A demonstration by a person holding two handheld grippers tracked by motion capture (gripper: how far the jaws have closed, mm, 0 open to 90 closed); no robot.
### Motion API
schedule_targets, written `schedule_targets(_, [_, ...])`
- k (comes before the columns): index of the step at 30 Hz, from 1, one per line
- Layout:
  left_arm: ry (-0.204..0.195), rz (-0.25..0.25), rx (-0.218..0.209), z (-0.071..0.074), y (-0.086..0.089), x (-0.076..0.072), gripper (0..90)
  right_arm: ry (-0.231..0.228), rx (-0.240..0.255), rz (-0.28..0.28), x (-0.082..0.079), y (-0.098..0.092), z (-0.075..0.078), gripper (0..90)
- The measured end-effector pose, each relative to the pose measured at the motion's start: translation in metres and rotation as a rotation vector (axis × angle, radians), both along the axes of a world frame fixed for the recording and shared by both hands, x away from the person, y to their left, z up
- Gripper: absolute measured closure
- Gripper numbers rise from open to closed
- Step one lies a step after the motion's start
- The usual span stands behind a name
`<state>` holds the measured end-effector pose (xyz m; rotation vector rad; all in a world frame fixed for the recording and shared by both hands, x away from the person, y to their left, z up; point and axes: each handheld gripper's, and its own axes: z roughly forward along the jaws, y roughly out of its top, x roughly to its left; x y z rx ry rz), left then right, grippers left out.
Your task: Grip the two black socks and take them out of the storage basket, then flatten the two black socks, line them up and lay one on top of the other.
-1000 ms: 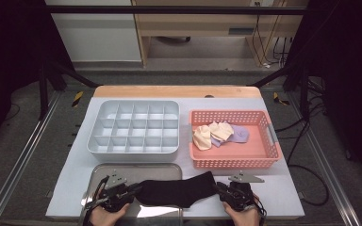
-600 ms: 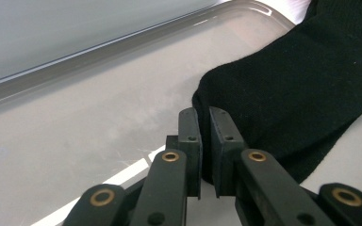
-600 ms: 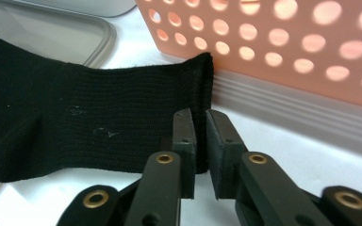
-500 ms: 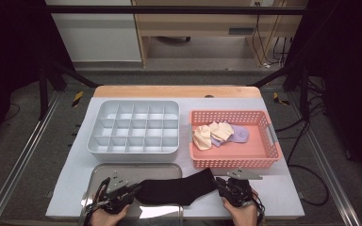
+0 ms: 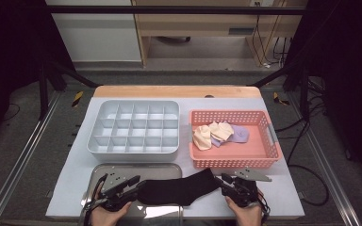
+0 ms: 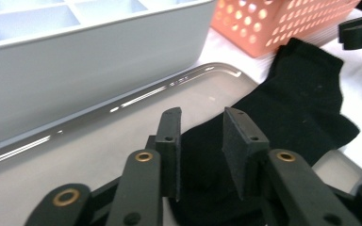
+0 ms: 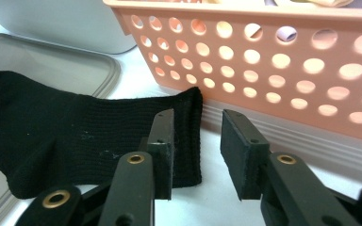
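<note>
Between both grippers' spread, just-opened fingers [image 6: 239, 141], black sock [image 5: 176, 190] ends, unpinched.

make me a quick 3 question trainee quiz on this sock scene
1. True or false: the black sock lies partly on the metal tray.
2. What holds the pale socks? A) the grey divided organizer B) the pink basket C) the metal tray
3. Fill in: the jaws of the left gripper and right gripper stand ____, pressing nothing.

Key: 1 true; 2 B; 3 open
</note>
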<state>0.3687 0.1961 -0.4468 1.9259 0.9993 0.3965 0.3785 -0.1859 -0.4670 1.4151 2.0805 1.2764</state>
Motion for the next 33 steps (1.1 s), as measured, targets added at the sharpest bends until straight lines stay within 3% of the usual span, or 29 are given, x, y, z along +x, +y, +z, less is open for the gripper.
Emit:
schedule_targets(8, [-0.004,-0.046,0.008,0.007,-0.021,0.005,75.8,-0.005,-0.019,0.005,0.001,0.003,0.0,61.9])
schedule_targets(20, [0.003,-0.118,0.047,0.005,-0.062,0.01,86.8,0.003,-0.042,0.012,0.003,0.004,-0.001,62.4])
schedule_targets(24, [0.031,-0.144,0.049,-0.002,-0.077,0.013,88.1,0.016,-0.048,0.011,0.005,0.004,-0.002,62.7])
schedule_targets(33, [0.087,-0.181,0.061,-0.017,-0.091,0.016,89.5,0.053,-0.045,0.021,0.006,0.008,-0.006,65.9])
